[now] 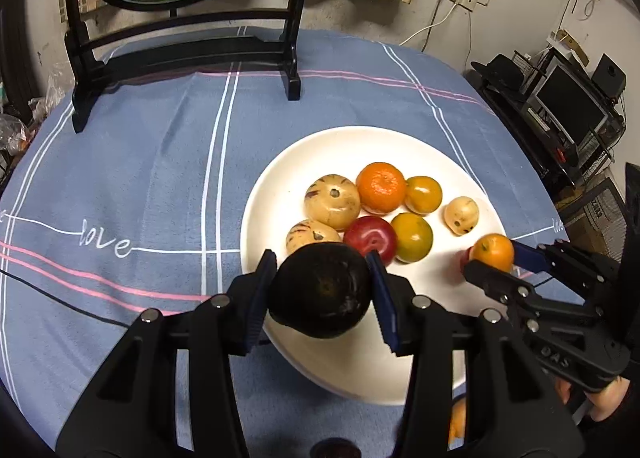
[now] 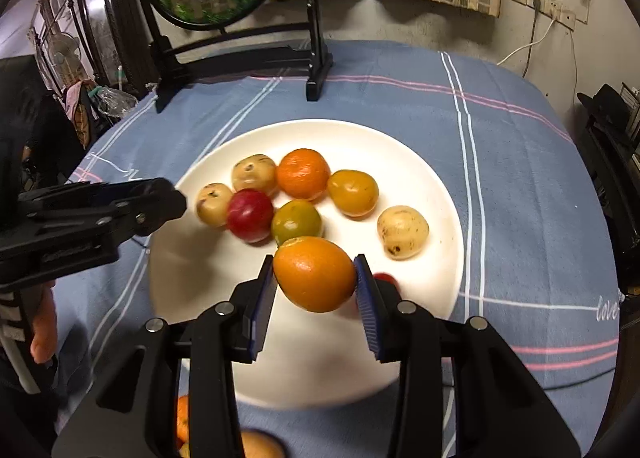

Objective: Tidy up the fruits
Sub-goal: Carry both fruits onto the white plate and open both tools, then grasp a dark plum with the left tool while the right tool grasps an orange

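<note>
A white plate (image 1: 276, 186) (image 2: 400, 146) lies on the blue checked cloth and carries several fruits: an orange mandarin (image 1: 380, 188), yellow-green citrus, pale speckled melons and a red plum (image 1: 370, 238). My left gripper (image 1: 321, 263) is shut on a dark, nearly black round fruit (image 1: 320, 294), held over the plate's near-left rim. My right gripper (image 2: 314, 264) (image 1: 494, 258) is shut on an orange fruit (image 2: 316, 274) (image 1: 492, 254) above the plate's near side. A small red fruit (image 2: 385, 278) peeks out behind its right finger. The left gripper (image 2: 172, 198) enters the right wrist view from the left; its fruit is hidden there.
A round fish-picture screen on a black stand (image 1: 180, 58) (image 2: 240, 54) stands at the table's back. More fruit (image 2: 182, 416) lies on the cloth near the front edge, under the grippers. A thin black cable (image 1: 60, 296) crosses the cloth at left. Shelves with a monitor (image 1: 568, 106) stand beyond the right edge.
</note>
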Demonstrator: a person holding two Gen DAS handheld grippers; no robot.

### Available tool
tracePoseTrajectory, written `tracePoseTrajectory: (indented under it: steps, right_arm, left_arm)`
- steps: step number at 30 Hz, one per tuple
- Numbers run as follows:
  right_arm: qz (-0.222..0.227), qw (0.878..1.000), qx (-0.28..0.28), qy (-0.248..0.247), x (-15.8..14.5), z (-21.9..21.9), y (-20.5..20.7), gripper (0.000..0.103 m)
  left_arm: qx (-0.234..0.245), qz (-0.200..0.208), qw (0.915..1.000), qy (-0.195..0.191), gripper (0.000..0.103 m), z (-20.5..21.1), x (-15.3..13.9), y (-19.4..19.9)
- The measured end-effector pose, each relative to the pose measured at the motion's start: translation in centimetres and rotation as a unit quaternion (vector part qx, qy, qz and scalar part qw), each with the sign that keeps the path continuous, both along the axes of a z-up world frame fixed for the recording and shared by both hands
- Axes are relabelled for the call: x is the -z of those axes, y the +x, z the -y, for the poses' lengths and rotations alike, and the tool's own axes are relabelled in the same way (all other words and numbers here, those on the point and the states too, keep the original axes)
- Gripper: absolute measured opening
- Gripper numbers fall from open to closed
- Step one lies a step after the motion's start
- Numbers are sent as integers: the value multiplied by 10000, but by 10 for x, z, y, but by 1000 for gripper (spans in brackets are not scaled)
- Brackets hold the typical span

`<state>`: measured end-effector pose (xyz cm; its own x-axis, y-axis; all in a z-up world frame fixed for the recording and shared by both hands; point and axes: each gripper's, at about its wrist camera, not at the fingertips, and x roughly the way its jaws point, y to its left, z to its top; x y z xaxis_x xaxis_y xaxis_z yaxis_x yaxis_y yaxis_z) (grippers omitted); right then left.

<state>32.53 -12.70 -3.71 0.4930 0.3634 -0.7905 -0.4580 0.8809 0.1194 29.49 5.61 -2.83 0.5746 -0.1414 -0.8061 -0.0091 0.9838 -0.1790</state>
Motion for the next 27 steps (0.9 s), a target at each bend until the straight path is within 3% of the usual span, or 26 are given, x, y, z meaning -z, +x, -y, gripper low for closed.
tracePoseTrajectory:
  steps: [5, 6, 8, 12, 17, 24, 27]
  right_arm:
    - [25, 9999, 114, -32, 4, -4, 21, 41]
    - [96, 9998, 154, -74, 5, -5, 26, 42]
    - [237, 9992, 284, -152, 4, -5, 32, 67]
    - [328, 9988, 363, -99, -8, 6, 24, 68]
    - [257, 9993, 256, -52, -25, 26, -22, 68]
    - [342, 9977, 461, 351, -42, 57, -117, 73]
    - [557, 9946, 751, 443, -45, 66, -153, 93]
  left_arm:
    - [12, -46, 10000, -27, 48, 3, 5, 13]
    - [6, -50, 10000, -34, 53, 4, 4, 16]
    - [-38, 0, 9999, -115, 68, 4, 0, 20]
    - [-49, 271, 9995, -123, 70, 2, -19, 9]
    - [-53, 408, 9990, -182, 72, -4, -35, -23]
    - [55, 657, 9977, -174, 77, 6, -40, -106]
    - [104, 777, 9968, 186, 80, 20, -35, -143]
